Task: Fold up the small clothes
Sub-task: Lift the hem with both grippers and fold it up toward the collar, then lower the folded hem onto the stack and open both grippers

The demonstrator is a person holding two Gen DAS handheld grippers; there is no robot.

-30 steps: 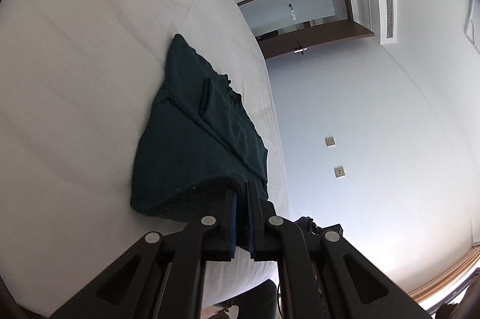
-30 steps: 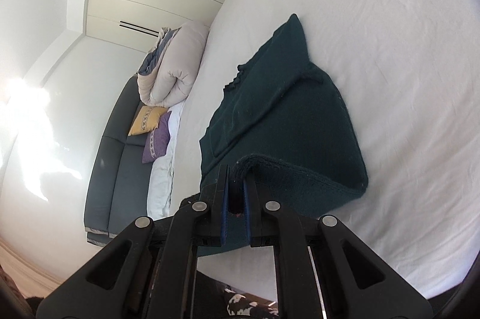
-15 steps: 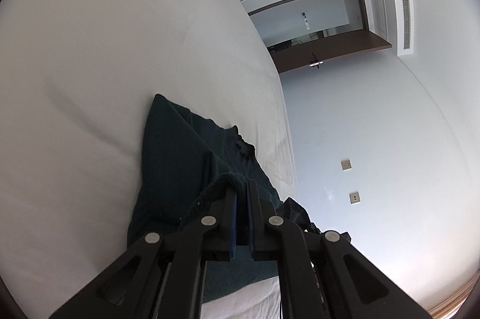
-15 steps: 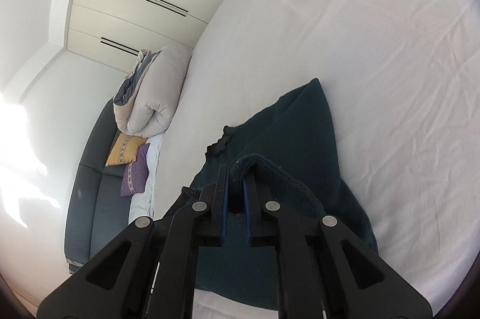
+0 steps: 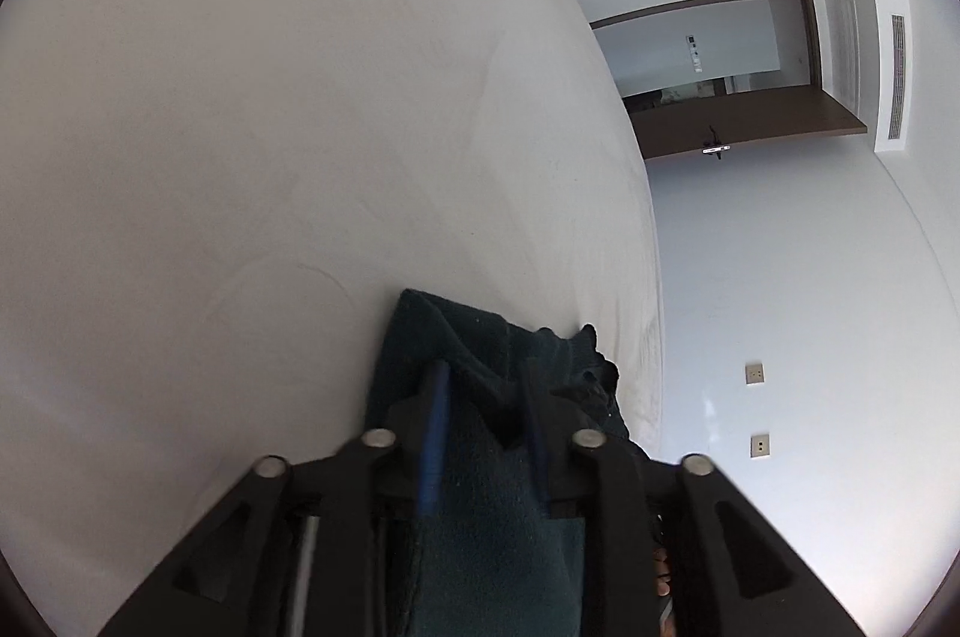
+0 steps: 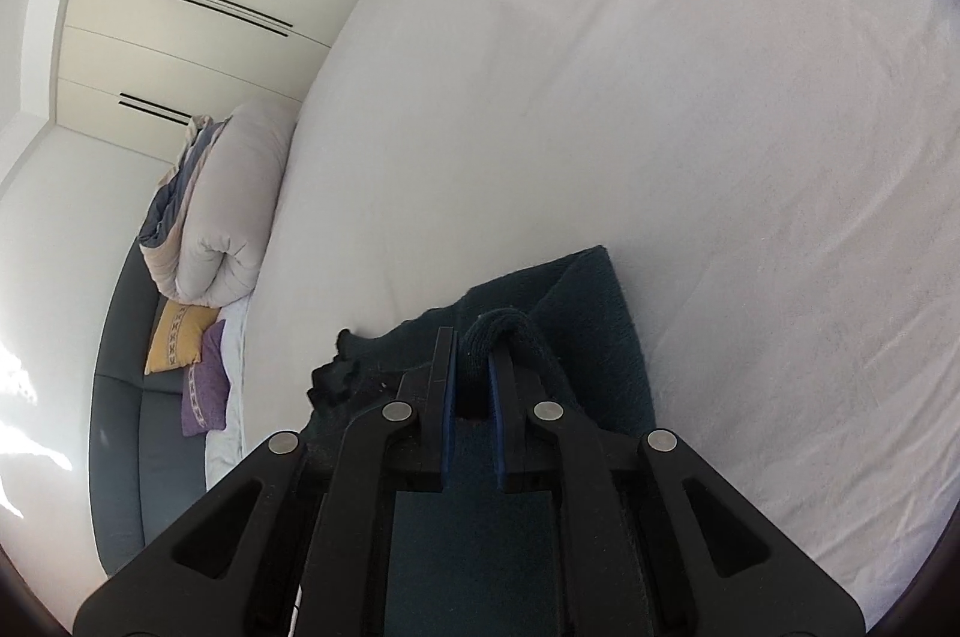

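Dark green knit, a small garment point(image 5: 480, 397), lies near the edge of the white bed point(image 5: 270, 127), bunched under both our grippers. Our left gripper point(image 5: 486, 379) has just been opening: its jaws now stand apart, with the cloth lying loose between them and no pad pressing on it. Our right gripper point(image 6: 474, 361) has its jaws nearly together, pinching a rolled fold of the garment point(image 6: 600, 313) that humps up over the tips. From the right wrist we see the rest of the cloth spread flat on the sheet point(image 6: 690, 157) just beyond the fingers. A rolled duvet point(image 6: 222, 217) sits at the far corner of the bed, above a grey sofa point(image 6: 126, 427) with a yellow cushion point(image 6: 177, 337) and a purple cushion point(image 6: 204, 385). From the left wrist we see a doorway point(image 5: 720, 67) in the wall.
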